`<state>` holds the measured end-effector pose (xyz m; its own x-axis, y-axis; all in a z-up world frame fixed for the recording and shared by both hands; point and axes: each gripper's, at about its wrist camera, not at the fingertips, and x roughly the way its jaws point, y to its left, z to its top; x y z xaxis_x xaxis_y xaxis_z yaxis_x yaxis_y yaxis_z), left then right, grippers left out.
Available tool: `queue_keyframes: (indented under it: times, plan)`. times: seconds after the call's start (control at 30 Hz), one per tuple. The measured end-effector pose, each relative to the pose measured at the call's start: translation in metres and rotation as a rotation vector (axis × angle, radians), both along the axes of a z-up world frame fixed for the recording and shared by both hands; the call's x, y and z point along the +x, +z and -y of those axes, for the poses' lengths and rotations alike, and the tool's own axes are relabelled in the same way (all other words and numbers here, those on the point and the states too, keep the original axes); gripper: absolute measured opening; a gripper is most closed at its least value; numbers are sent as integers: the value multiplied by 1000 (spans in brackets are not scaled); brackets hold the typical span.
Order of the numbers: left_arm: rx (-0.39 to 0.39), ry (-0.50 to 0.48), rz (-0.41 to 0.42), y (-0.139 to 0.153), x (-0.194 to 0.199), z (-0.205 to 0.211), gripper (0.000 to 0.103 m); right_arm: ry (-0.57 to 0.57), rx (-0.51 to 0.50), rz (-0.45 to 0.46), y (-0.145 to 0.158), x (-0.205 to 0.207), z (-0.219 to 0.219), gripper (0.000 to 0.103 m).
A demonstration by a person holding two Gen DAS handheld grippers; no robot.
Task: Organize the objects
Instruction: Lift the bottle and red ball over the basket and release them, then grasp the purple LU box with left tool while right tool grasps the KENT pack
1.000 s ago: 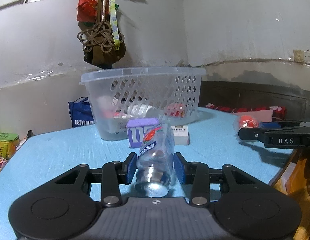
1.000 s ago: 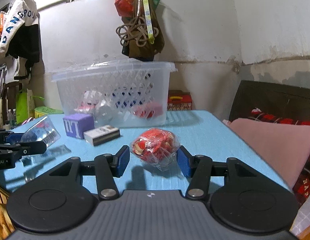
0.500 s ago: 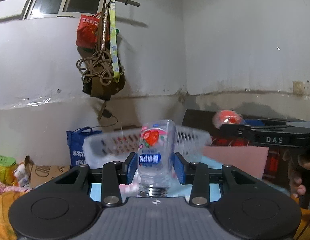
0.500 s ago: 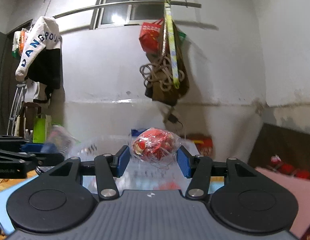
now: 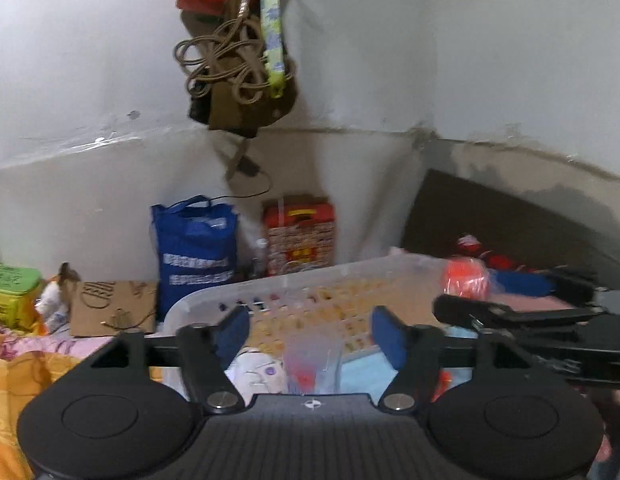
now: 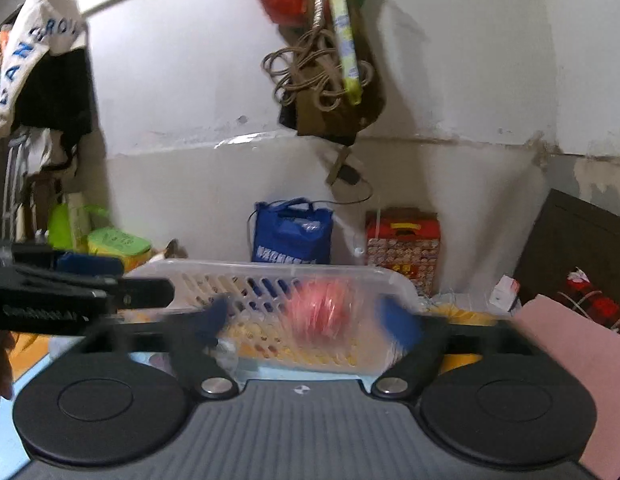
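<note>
My left gripper hovers over the clear lattice basket with its jaws opening. The clear plastic bottle is a blur between the blue pads, free of them and low over the basket's inside. My right gripper is also above the basket, its jaws opening and blurred. The red wrapped bundle hangs blurred between its pads, touching neither. The left wrist view shows that bundle beside the right gripper's black fingers.
Behind the basket, a blue bag and a red printed box stand against the white wall. A brown bag with cords hangs above. A cardboard box and green tin lie left, a pink cushion right.
Both grippers rose from the blue table and moved forward over the basket. Their jaws went from shut on the bottle and the red bundle to open, and both objects are loose.
</note>
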<state>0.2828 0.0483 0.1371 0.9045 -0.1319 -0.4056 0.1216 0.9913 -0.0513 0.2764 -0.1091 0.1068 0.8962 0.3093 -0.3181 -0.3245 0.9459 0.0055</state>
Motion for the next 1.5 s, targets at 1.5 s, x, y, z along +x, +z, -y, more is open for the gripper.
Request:
queue_keyframes:
  times: [1.5]
  plan:
    - [-54, -22, -133, -124, -96, -38, 57, 117, -53, -303, -101, -59, -36, 102]
